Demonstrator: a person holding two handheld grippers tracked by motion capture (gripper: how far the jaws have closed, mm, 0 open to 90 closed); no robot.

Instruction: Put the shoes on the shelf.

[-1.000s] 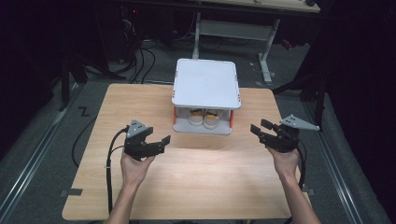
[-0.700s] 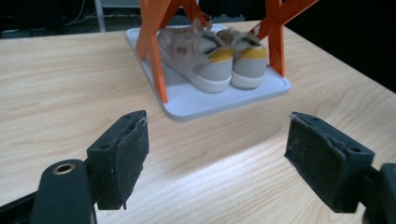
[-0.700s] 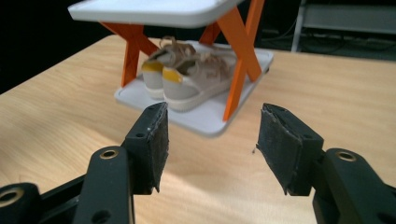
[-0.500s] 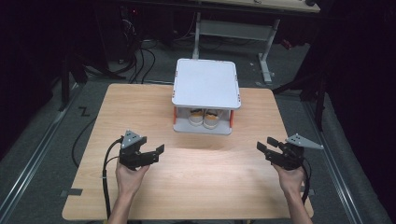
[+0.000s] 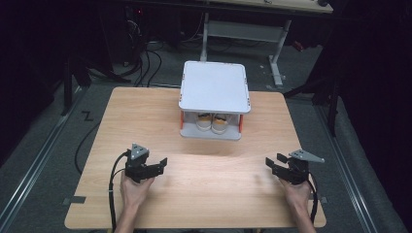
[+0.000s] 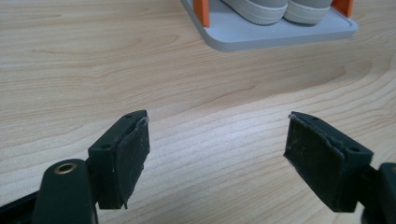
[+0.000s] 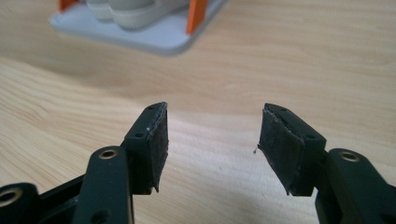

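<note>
A small white rack [image 5: 214, 87] with orange posts stands at the far middle of the wooden table [image 5: 209, 199]. A pair of pale shoes [image 5: 212, 122] sits on its lower shelf, under the flat white top. My left gripper [image 5: 159, 165] hovers low over the near left of the table, open and empty. My right gripper [image 5: 275, 160] is low at the near right, also open and empty. In the left gripper view the left gripper [image 6: 217, 154] points at bare wood, with the rack's base [image 6: 261, 37] beyond. In the right gripper view the right gripper [image 7: 212, 144] faces the rack's base [image 7: 140, 42] and the shoes [image 7: 135, 11].
Bare wood lies between the two grippers and in front of the rack. Beyond the table are a dark floor with cables [image 5: 145, 58] and the legs of a metal desk [image 5: 277, 53]. A cable [image 5: 114, 194] trails from the left gripper over the table's near edge.
Both hands have come down and back toward the near edge of the table, the right one also drifting outward. Both grippers stay open and empty.
</note>
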